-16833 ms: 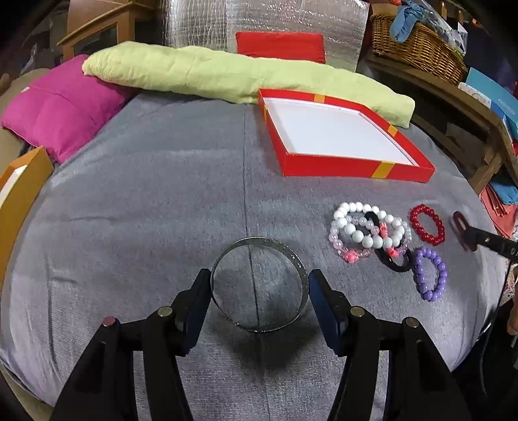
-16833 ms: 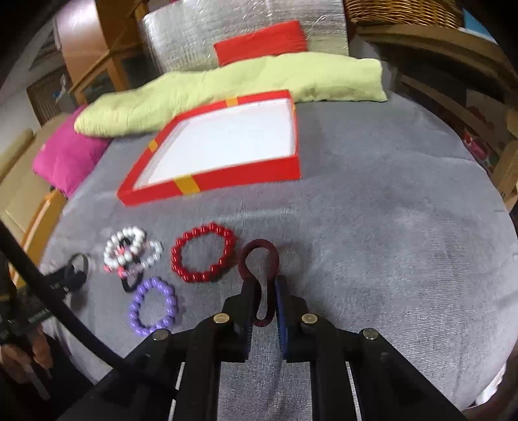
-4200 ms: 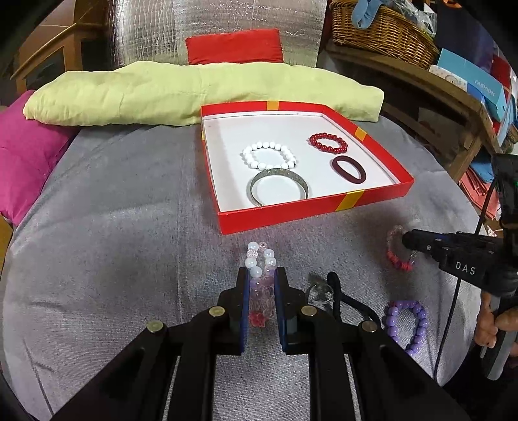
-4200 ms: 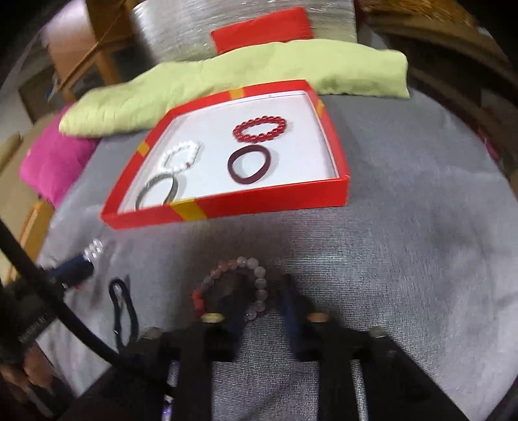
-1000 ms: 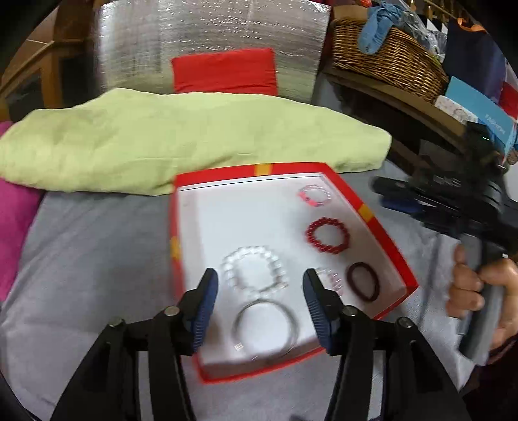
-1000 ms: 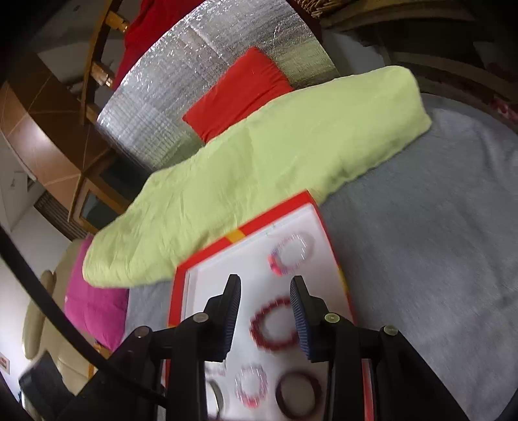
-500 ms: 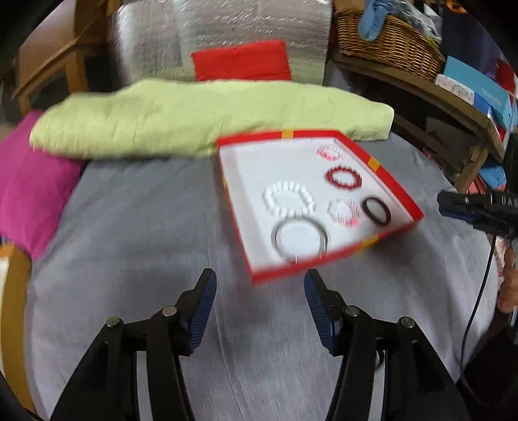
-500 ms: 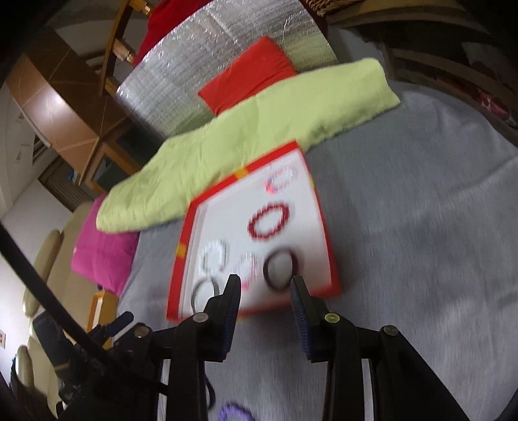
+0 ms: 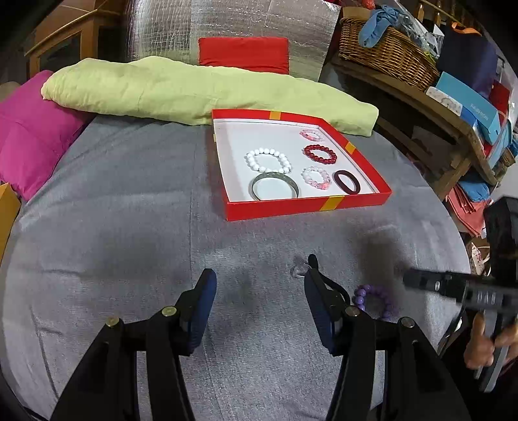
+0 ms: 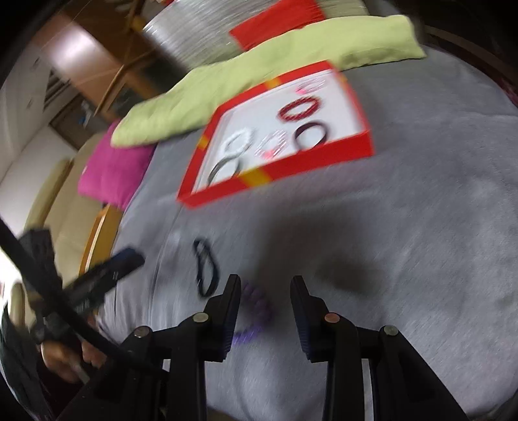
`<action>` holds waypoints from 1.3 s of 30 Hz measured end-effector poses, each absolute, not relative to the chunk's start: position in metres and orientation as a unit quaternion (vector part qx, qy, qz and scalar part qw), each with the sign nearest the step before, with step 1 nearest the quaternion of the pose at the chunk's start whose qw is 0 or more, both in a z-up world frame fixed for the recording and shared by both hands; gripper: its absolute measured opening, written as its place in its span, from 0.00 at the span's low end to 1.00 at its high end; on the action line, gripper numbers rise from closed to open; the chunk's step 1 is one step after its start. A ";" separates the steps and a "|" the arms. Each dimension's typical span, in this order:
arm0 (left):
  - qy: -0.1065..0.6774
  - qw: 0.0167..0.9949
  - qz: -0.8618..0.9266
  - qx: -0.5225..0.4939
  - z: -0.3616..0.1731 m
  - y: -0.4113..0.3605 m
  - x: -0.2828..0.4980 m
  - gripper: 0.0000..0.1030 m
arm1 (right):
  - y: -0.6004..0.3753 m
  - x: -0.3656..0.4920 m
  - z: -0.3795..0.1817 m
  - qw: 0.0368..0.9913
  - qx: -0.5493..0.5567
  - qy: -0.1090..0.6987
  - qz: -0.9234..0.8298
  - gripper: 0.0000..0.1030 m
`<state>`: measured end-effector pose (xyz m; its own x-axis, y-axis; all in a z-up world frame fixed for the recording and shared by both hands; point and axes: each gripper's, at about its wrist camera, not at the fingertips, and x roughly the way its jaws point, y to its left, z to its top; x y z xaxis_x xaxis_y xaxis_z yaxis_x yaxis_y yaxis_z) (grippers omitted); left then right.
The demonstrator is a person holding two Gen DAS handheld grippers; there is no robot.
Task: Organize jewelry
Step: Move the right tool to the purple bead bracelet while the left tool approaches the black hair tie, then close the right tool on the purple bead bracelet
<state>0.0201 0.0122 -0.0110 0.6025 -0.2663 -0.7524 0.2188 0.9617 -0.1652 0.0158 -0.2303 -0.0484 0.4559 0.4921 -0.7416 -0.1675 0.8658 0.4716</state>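
Two empty claws: the left gripper (image 9: 259,291) gapes over bare grey cloth (image 9: 113,226); right of it lies the purple bead bracelet (image 10: 255,307), beneath the part-open right gripper (image 10: 265,291), near the cloth's front edge.

Grey fabric-covered bed (image 9: 113,226) fills the foreground. Long lime-green pillow (image 9: 181,90) across the far edge, magenta cushion (image 9: 29,136) at left, red cushion (image 9: 242,55) against a silver quilted foil panel (image 9: 226,29) behind. Wooden cabinet (image 9: 61,39) back left. Wooden shelf (image 9: 430,110) at right with a wicker basket (image 9: 388,55), blue box (image 9: 469,103), and stacked clutter.
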 end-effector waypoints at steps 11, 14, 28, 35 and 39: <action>0.432 0.894 -0.117 0.027 -0.024 -0.010 0.028 0.56 | -0.211 0.015 -0.056 0.847 0.120 0.481 0.190 0.34; 0.427 0.896 -0.112 0.049 -0.024 -0.015 0.027 0.59 | -0.208 0.016 -0.055 0.847 0.117 0.483 0.190 0.34; 0.423 0.898 -0.103 0.061 -0.022 -0.013 0.028 0.60 | -0.198 0.021 -0.063 0.832 0.113 0.507 0.195 0.34; 0.426 0.897 -0.100 0.063 -0.024 -0.013 0.030 0.60 | -0.194 0.019 -0.064 0.833 0.097 0.508 0.197 0.34; 0.427 0.897 -0.102 0.060 -0.024 -0.013 0.029 0.60 | -0.191 0.018 -0.066 0.835 0.082 0.508 0.195 0.34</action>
